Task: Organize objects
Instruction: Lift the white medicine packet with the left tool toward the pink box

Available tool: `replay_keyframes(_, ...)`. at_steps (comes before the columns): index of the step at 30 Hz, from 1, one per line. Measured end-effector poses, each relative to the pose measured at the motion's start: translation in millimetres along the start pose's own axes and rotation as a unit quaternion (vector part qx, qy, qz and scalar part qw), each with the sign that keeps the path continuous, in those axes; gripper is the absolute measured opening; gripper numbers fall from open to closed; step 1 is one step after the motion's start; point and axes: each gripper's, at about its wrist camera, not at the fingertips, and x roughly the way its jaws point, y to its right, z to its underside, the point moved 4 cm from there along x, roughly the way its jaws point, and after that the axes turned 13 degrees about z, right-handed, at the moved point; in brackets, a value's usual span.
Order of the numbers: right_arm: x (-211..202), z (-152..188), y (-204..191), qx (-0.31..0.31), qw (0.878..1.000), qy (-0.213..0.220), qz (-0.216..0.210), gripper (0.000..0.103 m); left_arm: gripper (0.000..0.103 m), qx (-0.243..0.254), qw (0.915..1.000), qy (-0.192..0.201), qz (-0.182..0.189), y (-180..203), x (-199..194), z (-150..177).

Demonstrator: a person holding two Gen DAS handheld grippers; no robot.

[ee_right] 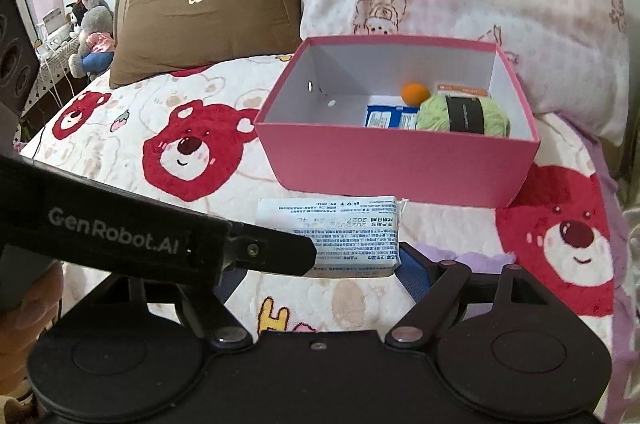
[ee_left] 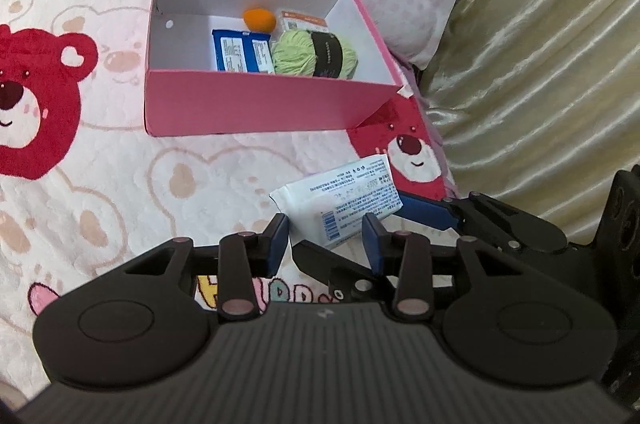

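On the bear blanket point(ee_left: 120, 183), in the left wrist view, the pink box point(ee_left: 260, 107) sits open at about 11 o'clock from the white pack point(ee_left: 340, 195). Inside the box lies the green yarn point(ee_left: 296, 57). A blue packet point(ee_left: 240, 53) is at 9 o'clock from the yarn, touching it, and an orange ball point(ee_left: 260, 19) is at 11 o'clock.

The white pack is outside the box, near its front wall. The left gripper point(ee_left: 326, 240) has its two blue pads point(ee_left: 280, 236) close together, one on each side of the pack's near corner. I cannot tell if they squeeze it. A blue pad point(ee_left: 424, 214) of the right gripper point(ee_left: 352, 224) touches the pack's end at 3 o'clock.

From the right wrist view, the pack is at 6 o'clock from the box (its tiny print is upside down). The right gripper's jaws stand wide and clamp the pack end to end, though its left finger is hidden. The left gripper comes in from 9 o'clock, and its black finger lies across the pack's left part. A brown cushion point(ee_right: 208, 3) leans at 10 o'clock from the box, with soft toys point(ee_right: 90, 31) far off at 9 o'clock.
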Motion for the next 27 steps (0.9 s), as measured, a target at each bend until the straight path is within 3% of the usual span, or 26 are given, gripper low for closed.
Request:
replay_keyframes(9,-16,-15,0,-0.022,0.999,0.025,-0.009,0.084,0.038,-0.001,0.999,0.043,0.009,13,-22,-8)
replay_keyframes(13,-15,-23,2,-0.013,1.0,0.015,-0.024,0.084,0.038,0.0,0.9986,0.051,0.011,15,-29,-12)
replay_keyframes(21,-24,-37,-8,-0.011,0.999,0.03,-0.041,0.084,0.038,0.006,0.9982,0.054,-0.026,18,-42,-24)
replay_keyframes(27,-31,-59,-3,-0.018,0.996,0.049,-0.066,0.084,0.038,0.007,0.9971,0.07,-0.029,20,-49,-43)
